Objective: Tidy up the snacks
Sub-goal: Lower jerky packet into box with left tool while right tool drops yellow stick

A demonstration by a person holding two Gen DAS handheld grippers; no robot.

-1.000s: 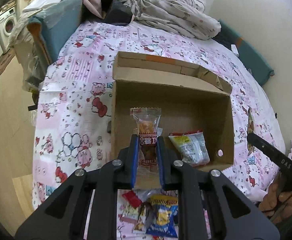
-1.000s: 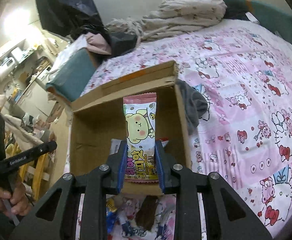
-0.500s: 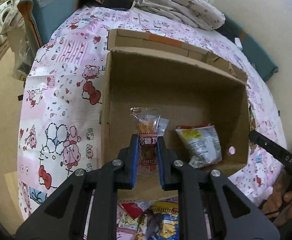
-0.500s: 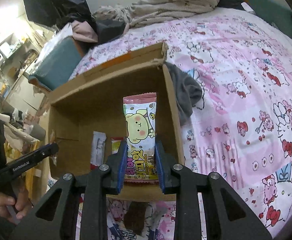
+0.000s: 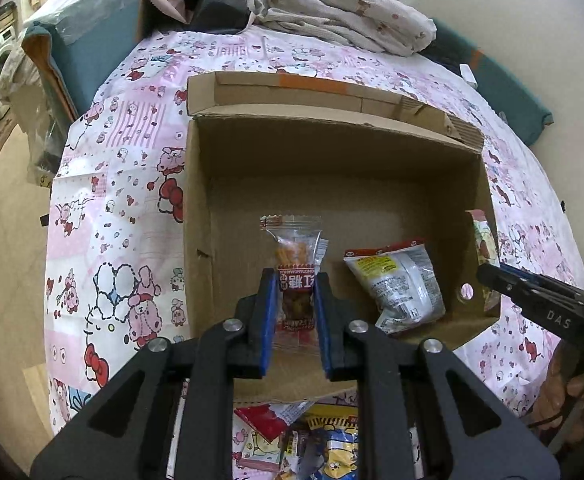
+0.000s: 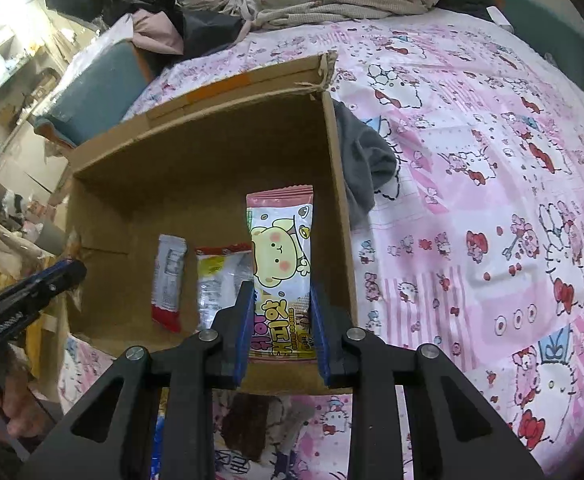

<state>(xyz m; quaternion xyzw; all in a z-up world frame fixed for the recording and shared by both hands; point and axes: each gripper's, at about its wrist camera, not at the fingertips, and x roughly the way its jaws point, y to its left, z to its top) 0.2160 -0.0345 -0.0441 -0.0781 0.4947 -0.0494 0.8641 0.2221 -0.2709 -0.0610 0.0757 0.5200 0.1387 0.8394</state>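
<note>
While both tools hang over the open box (image 5: 196, 208) on the bed (image 5: 104, 200), we note each is clamped on a snack. Left tool (image 5: 294, 320) pinches a clear packet (image 5: 294, 264), upright, above the box floor. Right tool (image 6: 280, 328) grips a bear wrapper (image 6: 280, 256) at the box's 3 o'clock wall. A white bag (image 5: 396, 284) lies inside at 4 o'clock. Loose snacks (image 5: 324, 444) sit at 6 o'clock, outside.

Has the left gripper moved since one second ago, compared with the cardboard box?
Yes. The left gripper, shut on the clear snack packet, has advanced over the cardboard box; the box's near wall now lies under its fingers.
</note>
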